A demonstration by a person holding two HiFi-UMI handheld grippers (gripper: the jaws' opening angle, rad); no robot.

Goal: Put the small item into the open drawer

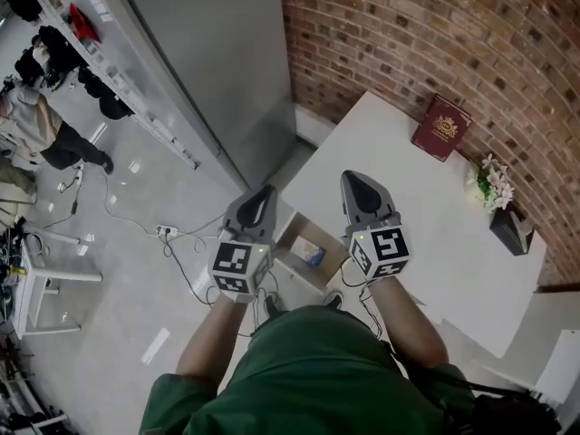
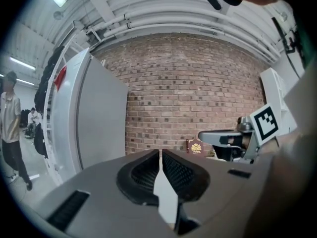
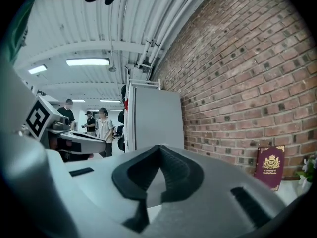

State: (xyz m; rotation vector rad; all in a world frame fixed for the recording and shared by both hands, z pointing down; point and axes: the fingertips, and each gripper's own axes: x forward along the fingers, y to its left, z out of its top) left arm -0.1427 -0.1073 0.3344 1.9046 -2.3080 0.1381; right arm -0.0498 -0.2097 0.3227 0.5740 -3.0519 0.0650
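Green cloth shirt (image 1: 308,374); beyond it, a tan box-shaped open drawer (image 1: 294,240).

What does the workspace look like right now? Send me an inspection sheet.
Surface: white table, mostly bare.
Job's things: open drawer at the table's near edge; a small bluish item appears to lie in it.
Clutter: maroon book standing against the brick wall; white flowers; dark object beside them.
Grippers: left hand-held gripper shut, empty; right hand-held gripper shut, empty.
Cables: cables trail across the floor, left.
Surroundings: grey cabinet; people far left.
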